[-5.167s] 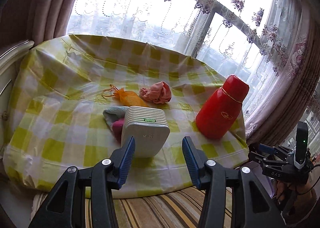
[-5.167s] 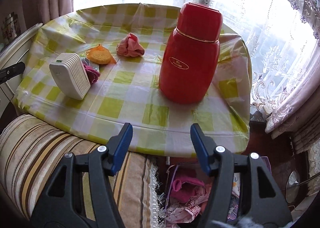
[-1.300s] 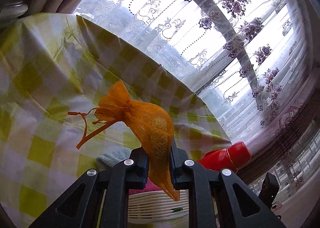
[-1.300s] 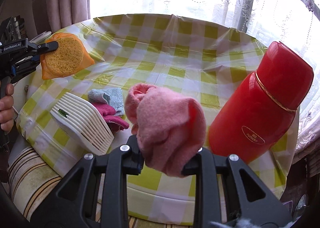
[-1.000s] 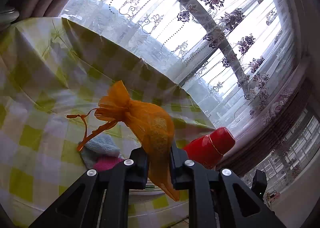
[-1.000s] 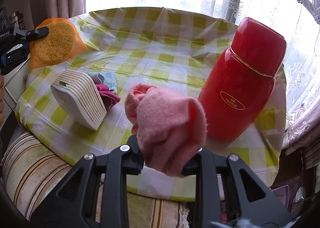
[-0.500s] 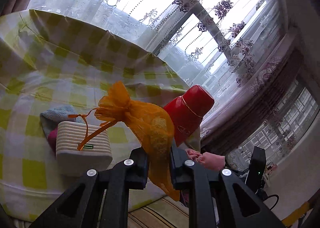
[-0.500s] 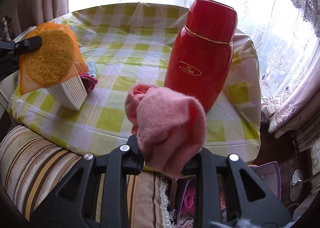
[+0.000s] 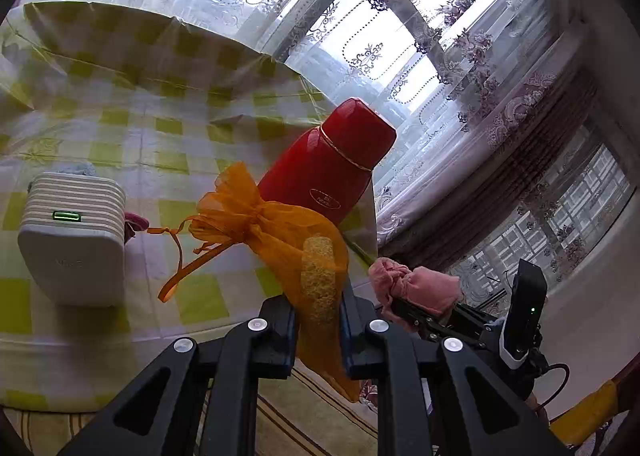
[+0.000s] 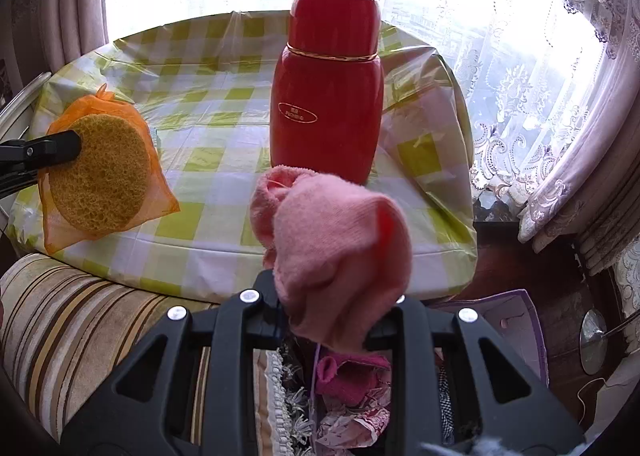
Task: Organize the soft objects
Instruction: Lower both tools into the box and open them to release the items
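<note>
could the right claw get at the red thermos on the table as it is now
Probably not for a grasp. The right claw is shut on the pink cloth, so nothing can fit between its fingers. The path looks free, though: the red thermos stands upright straight ahead on the checked tablecloth with nothing between.

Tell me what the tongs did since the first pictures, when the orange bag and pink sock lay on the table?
The left tongs grabbed the orange mesh bag and lifted it off the table. The right tongs took the pink sock. Both have pulled back toward the table's near edge. The red flask and white ribbed device stayed put.
</note>
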Tool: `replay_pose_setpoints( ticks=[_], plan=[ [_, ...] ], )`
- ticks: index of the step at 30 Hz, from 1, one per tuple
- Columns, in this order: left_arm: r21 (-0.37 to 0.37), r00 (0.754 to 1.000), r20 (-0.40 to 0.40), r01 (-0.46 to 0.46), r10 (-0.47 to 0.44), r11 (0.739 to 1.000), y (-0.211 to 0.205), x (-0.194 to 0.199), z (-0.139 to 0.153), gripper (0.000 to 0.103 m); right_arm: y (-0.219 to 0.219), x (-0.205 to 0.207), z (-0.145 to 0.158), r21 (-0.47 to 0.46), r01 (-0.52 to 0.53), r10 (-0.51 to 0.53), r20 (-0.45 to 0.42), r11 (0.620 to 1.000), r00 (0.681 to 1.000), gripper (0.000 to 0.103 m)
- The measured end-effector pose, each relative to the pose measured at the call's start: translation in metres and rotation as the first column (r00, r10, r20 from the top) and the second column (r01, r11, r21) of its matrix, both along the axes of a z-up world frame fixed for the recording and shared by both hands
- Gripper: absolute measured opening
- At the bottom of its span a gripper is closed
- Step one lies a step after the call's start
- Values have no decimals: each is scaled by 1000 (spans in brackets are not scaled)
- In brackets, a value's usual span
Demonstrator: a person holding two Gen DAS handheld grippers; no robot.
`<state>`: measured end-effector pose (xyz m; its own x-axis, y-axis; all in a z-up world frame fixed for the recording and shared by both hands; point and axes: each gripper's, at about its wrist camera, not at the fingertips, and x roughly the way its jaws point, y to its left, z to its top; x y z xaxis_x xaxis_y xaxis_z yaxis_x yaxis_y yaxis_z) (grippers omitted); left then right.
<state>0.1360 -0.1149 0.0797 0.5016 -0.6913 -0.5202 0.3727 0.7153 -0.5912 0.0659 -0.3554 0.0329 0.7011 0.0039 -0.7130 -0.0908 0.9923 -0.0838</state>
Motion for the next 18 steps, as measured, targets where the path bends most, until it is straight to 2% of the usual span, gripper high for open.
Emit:
replay_pose_setpoints(
  ticks=[8, 18],
  plan=[
    [-1, 995, -34, 99, -99, 995, -46, -11, -7, 18, -51, -14, -1, -7, 102, -102, -6, 995, 995, 30],
    [5, 976, -96, 197, -196, 980, -103, -23, -21, 18, -106, -30, -3, -5, 223, -223, -11, 975, 975, 30]
  ],
)
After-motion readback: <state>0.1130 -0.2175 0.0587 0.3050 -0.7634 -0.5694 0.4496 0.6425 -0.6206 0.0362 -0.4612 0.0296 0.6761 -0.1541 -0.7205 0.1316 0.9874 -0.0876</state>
